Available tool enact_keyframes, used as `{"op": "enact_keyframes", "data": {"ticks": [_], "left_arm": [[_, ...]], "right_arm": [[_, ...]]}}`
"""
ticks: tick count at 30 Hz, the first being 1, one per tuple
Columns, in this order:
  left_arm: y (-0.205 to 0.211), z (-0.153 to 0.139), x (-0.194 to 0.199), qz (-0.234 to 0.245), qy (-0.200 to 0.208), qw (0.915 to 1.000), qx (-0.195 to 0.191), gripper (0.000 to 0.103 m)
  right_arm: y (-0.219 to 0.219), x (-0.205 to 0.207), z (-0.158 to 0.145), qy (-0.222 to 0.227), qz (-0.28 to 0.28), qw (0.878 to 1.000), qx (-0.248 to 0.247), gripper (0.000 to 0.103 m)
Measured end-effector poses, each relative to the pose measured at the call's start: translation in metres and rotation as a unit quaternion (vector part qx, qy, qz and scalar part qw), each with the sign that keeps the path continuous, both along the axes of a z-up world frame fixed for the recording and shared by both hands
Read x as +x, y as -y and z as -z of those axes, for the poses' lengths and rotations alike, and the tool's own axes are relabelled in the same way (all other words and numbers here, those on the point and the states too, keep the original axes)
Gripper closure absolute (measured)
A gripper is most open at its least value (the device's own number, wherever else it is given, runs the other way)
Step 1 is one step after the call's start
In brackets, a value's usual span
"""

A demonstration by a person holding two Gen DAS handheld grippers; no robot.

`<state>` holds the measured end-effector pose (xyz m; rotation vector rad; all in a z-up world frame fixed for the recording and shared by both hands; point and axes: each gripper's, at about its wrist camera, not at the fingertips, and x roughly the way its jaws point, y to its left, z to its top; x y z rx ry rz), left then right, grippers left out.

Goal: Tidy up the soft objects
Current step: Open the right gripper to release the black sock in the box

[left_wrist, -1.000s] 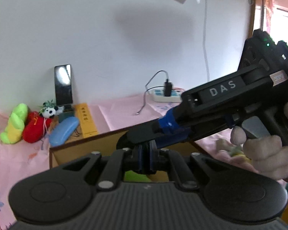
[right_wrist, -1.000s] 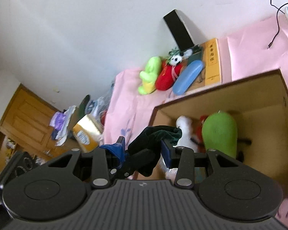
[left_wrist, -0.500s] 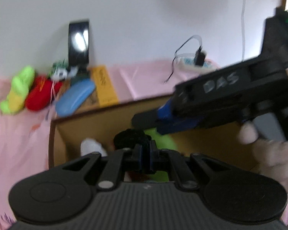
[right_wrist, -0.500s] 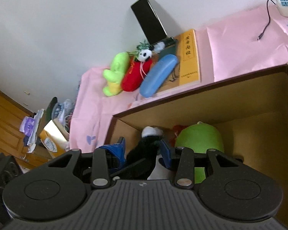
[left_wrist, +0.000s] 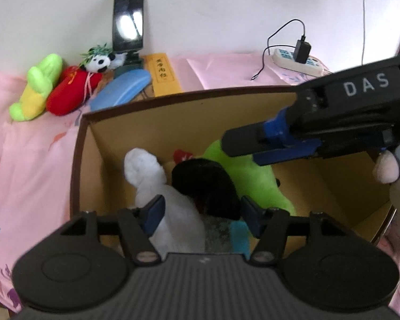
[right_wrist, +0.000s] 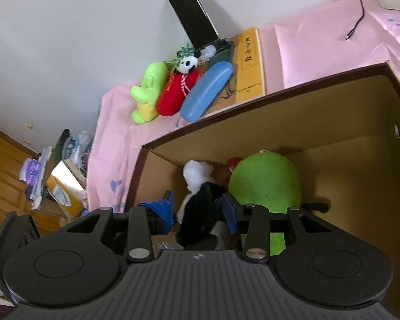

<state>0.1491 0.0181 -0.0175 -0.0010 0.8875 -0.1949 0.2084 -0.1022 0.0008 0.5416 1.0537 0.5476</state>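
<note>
An open cardboard box (left_wrist: 173, 98) holds a white plush (left_wrist: 144, 168), a big green plush (left_wrist: 253, 181) and a bit of something red. My left gripper (left_wrist: 201, 214) hangs over the box, its jaws opening. A black soft thing (left_wrist: 202, 184) and the white plush show between its fingers, and the pads press on neither. My right gripper (right_wrist: 198, 209) is shut on that black soft thing (right_wrist: 200, 213), just above the white plush (right_wrist: 197, 176). In the left wrist view it reaches in from the right (left_wrist: 234, 145).
Behind the box, on the pink cloth, lie a lime-yellow plush (left_wrist: 37, 85), a red plush (left_wrist: 69, 93) with a small panda, a blue case (left_wrist: 122, 90) and a yellow book (left_wrist: 164, 74). A phone (left_wrist: 128, 21) leans on the wall. A power strip (left_wrist: 296, 58) sits far right.
My left gripper went from shut to open and tipped down over the box. My right gripper sank toward the box with the black thing still between its fingers.
</note>
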Motion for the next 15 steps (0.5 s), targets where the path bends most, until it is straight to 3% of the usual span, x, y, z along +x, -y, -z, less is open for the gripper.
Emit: {"op": "enact_keyframes", "data": {"ticks": [15], "left_arm": [[0.002,-0.033,-0.039,-0.058,0.024,0.9977,0.024,0.039]], "right_arm": [[0.006,-0.040,-0.019,0.041,0.024,0.997,-0.061,0.078]]}}
